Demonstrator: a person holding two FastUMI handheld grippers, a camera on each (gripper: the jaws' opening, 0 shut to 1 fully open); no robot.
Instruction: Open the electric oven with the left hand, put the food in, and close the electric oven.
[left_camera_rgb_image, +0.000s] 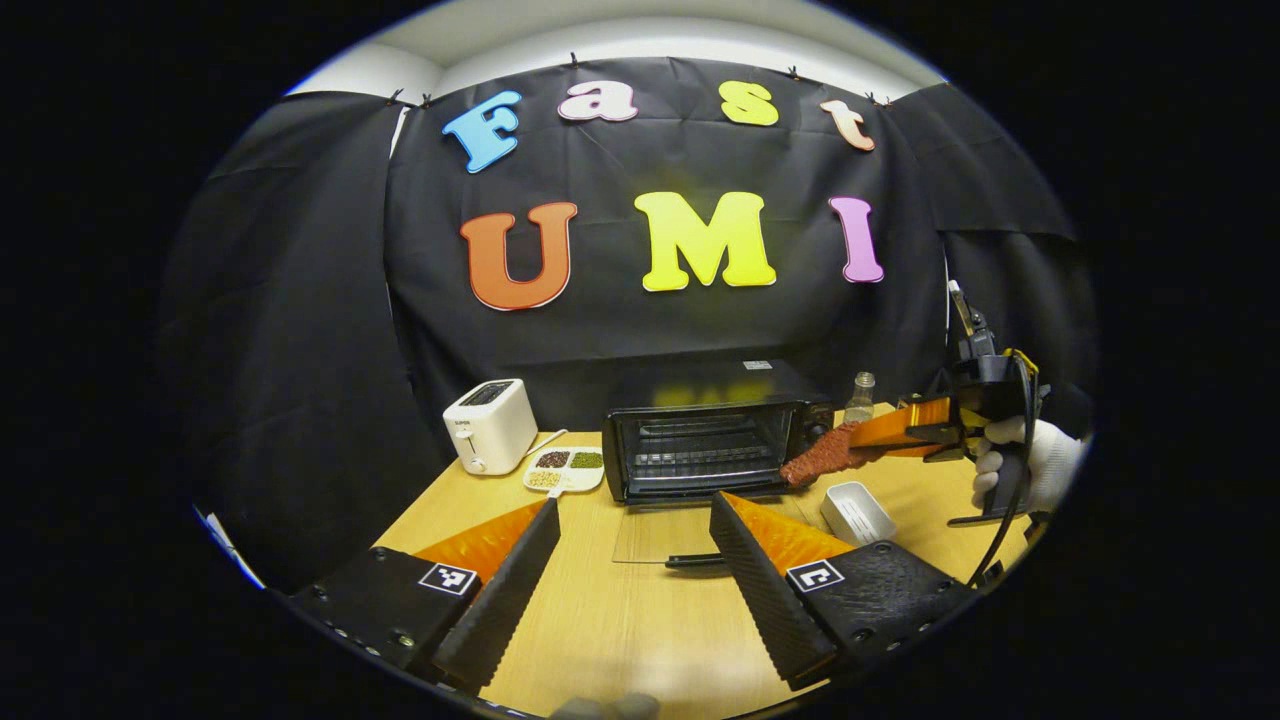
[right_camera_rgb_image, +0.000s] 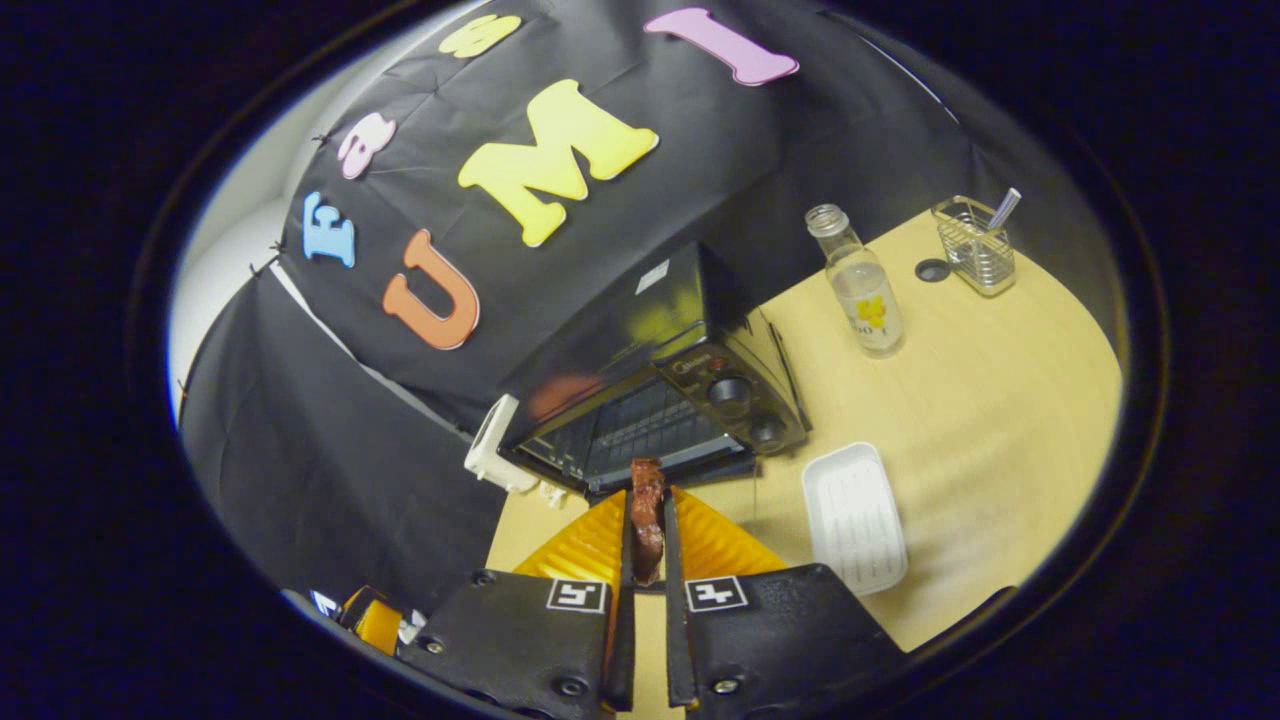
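We are at the loading step — the toaster oven (left_camera_rgb_image: 705, 440) stands open, its glass door (left_camera_rgb_image: 665, 533) flat on the table. Our right gripper (right_camera_rgb_image: 647, 545) clamps the meat strip (left_camera_rgb_image: 828, 455) just before the cavity; our left gripper (left_camera_rgb_image: 635, 560) hangs open, empty. Next: guide the strip onto the rack — level.

Light: even, overhead — table (left_camera_rgb_image: 620, 620) bright | Glare: oven top (right_camera_rgb_image: 640, 320) | Edges: fisheye-bent, soft

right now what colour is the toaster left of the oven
White toaster, clearest in the left gripper view.
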